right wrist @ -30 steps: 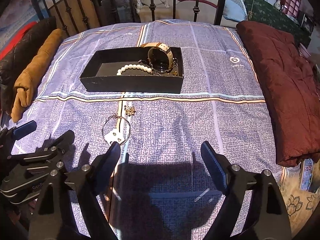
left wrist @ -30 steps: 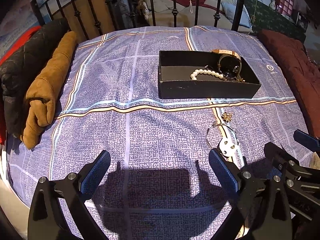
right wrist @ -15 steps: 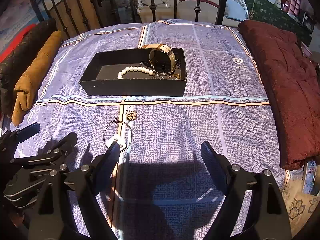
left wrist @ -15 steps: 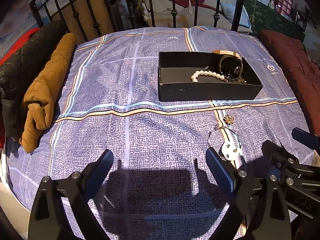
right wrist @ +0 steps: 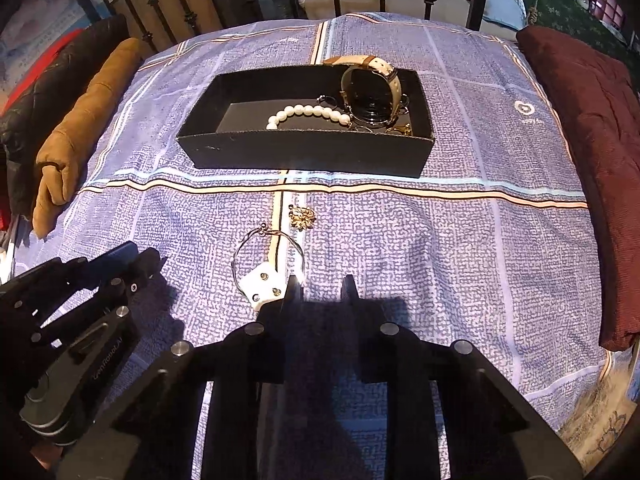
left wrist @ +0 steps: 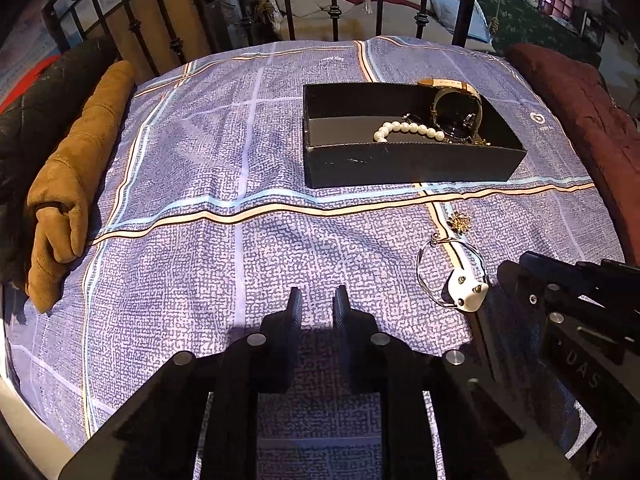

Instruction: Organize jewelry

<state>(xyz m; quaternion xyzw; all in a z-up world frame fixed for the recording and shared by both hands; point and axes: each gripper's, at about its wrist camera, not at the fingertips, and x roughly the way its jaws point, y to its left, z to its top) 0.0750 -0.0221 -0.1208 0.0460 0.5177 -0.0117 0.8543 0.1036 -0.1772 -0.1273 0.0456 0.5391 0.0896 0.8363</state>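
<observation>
Your right gripper [right wrist: 318, 286], nearly closed on nothing after closing, sits just right of the bangle [right wrist: 266, 264] before the box's [right wrist: 304, 152] near wall; the left gripper [left wrist: 317, 300], likewise narrowed and empty, is farther.

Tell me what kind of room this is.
Most likely a bedroom: the work surface is a bed spread with a purple patterned sheet, a black wrought-iron bed frame stands at its far end, and a folded maroon blanket lies alongside.

left hand-held gripper [left wrist: 317, 300]: jaws just closed, nothing between | right hand-held gripper [right wrist: 319, 289]: narrowed, seemingly empty, angled down
</observation>
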